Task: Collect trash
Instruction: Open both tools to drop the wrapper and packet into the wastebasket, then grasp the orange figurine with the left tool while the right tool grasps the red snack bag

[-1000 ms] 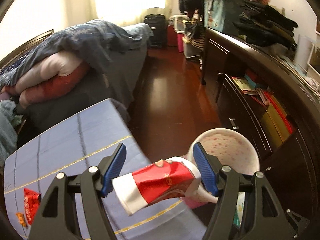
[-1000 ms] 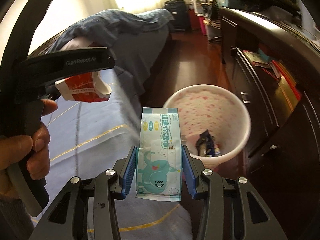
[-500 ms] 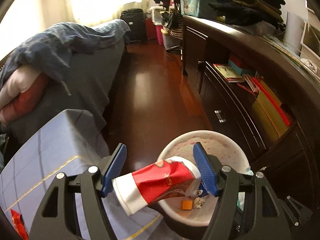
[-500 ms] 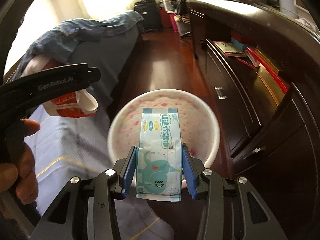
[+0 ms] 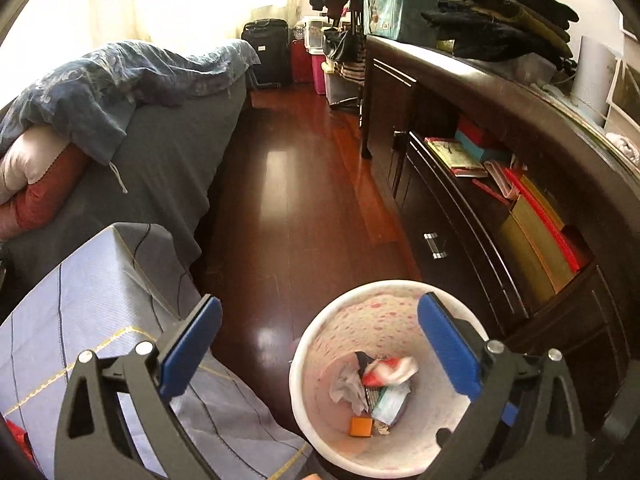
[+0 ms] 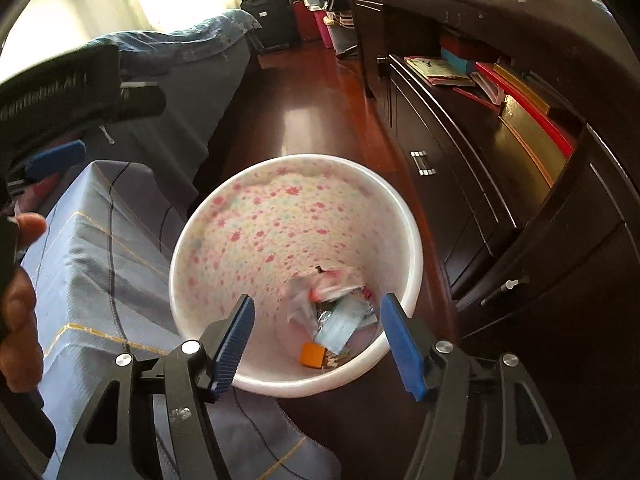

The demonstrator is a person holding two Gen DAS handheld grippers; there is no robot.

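Both wrappers have dropped from the tongs into the floral bin (image 6: 288,216): red-and-white carton (image 5: 386,372) and pale blue packet (image 6: 340,324) lie at its bottom among scraps. Left gripper (image 5: 318,344) and right gripper (image 6: 316,332) hang over it, jaws opening, nothing between them. Dark wood floor (image 5: 292,184) runs far between the bed (image 5: 160,152) on the left and dark cabinets (image 5: 460,220) on the right. Near left, a blue-clothed table (image 5: 80,320) touches the bin's rim; its near edge is cut off.
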